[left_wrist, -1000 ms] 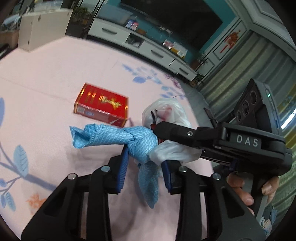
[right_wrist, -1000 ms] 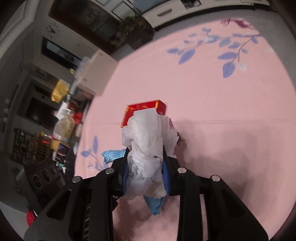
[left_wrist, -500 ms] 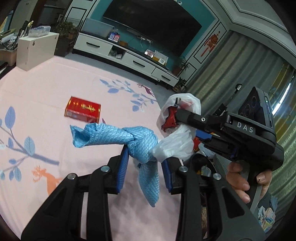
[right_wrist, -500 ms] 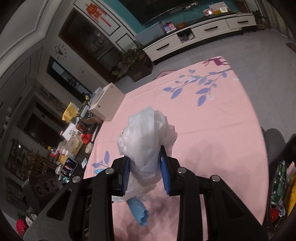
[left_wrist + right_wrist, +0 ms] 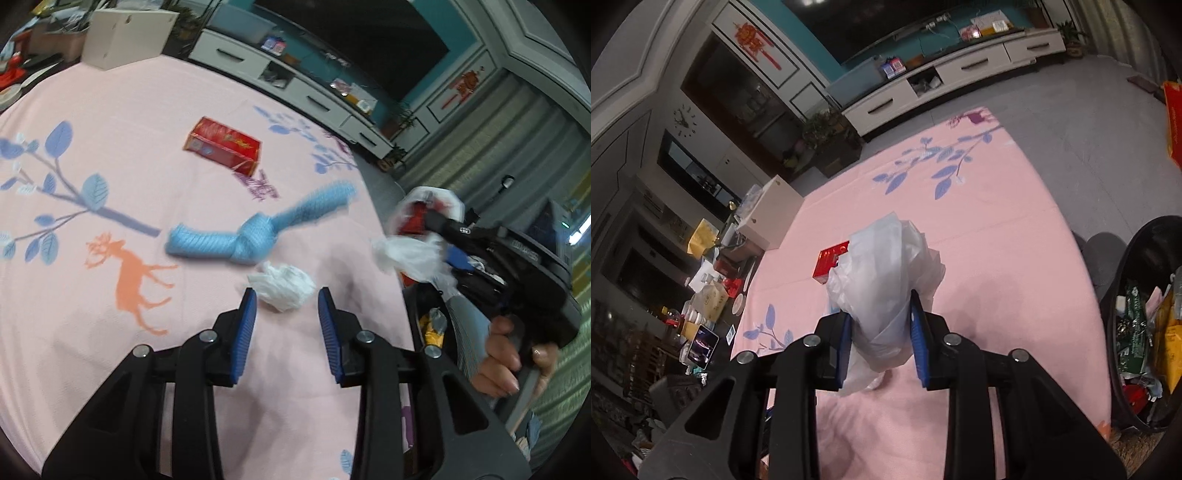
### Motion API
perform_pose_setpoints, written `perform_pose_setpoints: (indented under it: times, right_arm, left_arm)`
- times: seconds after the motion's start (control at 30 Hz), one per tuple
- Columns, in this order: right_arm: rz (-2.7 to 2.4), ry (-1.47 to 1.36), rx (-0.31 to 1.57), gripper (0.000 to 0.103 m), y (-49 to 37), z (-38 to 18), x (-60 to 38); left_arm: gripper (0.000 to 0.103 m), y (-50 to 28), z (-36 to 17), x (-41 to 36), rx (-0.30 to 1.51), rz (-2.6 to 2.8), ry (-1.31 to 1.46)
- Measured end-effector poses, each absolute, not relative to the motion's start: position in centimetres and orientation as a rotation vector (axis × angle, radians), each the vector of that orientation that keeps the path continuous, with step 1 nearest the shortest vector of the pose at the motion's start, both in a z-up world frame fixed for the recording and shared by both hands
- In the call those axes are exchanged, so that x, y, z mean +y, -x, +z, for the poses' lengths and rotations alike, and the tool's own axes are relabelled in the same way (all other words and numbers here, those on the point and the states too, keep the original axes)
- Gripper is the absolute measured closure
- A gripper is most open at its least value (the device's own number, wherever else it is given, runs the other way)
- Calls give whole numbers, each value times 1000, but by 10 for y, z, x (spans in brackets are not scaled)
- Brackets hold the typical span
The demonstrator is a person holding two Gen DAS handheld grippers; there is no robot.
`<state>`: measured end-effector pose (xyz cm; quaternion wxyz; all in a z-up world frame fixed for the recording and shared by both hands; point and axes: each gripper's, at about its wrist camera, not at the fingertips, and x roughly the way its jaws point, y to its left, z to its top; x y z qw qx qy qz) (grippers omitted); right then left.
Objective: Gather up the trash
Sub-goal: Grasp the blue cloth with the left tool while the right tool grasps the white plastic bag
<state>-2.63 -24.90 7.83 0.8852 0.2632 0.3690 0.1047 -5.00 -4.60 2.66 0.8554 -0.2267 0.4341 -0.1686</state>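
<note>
Half a second back our left gripper (image 5: 284,295) was clamped on the blue cloth (image 5: 236,242); now its blue pads stand apart with nothing between them, and the knotted cloth shows blurred against the pink mat (image 5: 110,110), whether lying on it or just above it we cannot tell. Our right gripper (image 5: 881,325) has kept its hold throughout: the pads are pressed in on the white plastic bag (image 5: 886,273), which bulges up above the fingers and trails a loose end below them.

Taking the red box (image 5: 223,149) as our landmark, we count one of it, lying flat on the mat. We see one blue cloth on the near side of the box, toward our left gripper, well apart from it. Nearer again than the cloth and just beside its knot lies one small crumpled white wad (image 5: 282,286), directly ahead of the left gripper's open fingertips. In the left wrist view the bag (image 5: 413,254) hangs from the right gripper (image 5: 443,236) out to the right of the box, past the mat's edge.

From the right wrist view, the same red box (image 5: 829,262) peeks out from behind the held bag, on its left. One dark trash bin (image 5: 1137,258), already holding mixed wrappers, stands off the mat's right edge, far to the right of the box.
</note>
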Motion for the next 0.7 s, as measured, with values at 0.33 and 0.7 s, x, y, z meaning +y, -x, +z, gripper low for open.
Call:
perform_pose_setpoints:
  times: [0.33, 0.7]
  right_arm:
    - [189, -507, 652, 74, 71, 99, -281]
    - [179, -523, 655, 74, 72, 89, -295]
  left_arm:
    - [32, 2, 34, -23, 912, -202, 426]
    - [29, -58, 9, -52, 997, -217, 266]
